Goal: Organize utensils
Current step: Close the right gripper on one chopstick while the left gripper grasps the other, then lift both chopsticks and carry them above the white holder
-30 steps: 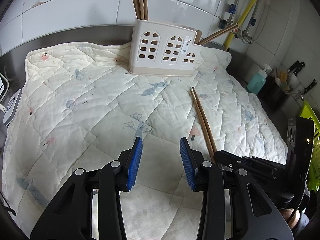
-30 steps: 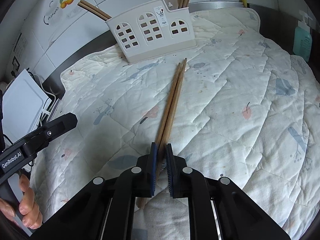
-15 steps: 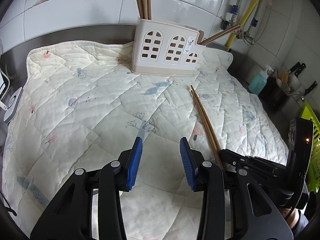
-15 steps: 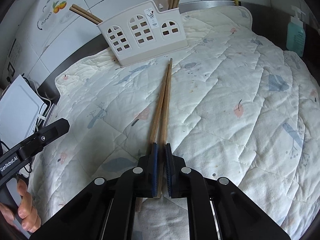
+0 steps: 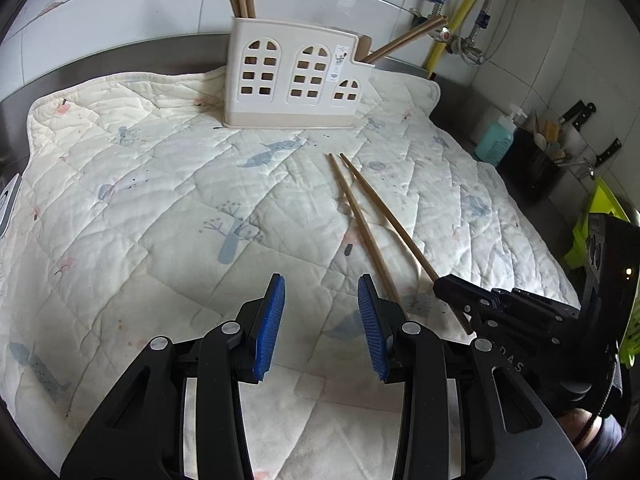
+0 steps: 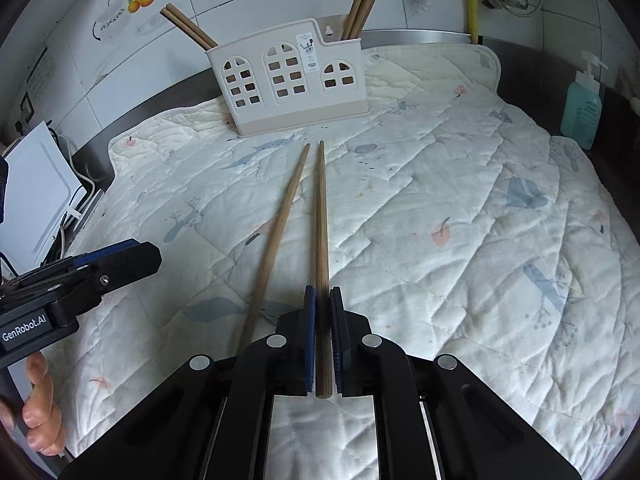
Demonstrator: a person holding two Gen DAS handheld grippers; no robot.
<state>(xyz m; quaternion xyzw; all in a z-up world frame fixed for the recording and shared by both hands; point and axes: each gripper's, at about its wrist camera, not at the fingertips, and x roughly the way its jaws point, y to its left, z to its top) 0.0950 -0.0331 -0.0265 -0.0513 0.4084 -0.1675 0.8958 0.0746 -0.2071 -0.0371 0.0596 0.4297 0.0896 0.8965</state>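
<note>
My right gripper (image 6: 323,292) is shut on one wooden chopstick (image 6: 321,216), which points toward the cream utensil holder (image 6: 292,80). The second chopstick (image 6: 276,232) lies loose on the quilted mat just left of it. In the left wrist view the held chopstick (image 5: 384,216) runs into the right gripper (image 5: 452,286) and the loose one (image 5: 360,220) lies beside it. My left gripper (image 5: 320,304) is open and empty above the mat, left of both. The holder (image 5: 292,80) has chopsticks in its end compartments.
The quilted mat (image 5: 140,200) covers a steel counter against a tiled wall. A teal soap bottle (image 6: 582,108) stands at the right, a white device (image 6: 36,196) at the left. A knife block (image 5: 532,168) and a green rack (image 5: 600,216) are right of the mat.
The right gripper has lifted and swung one chopstick away from its partner, so the two have spread apart. The left gripper moved slightly closer to the holder, still open.
</note>
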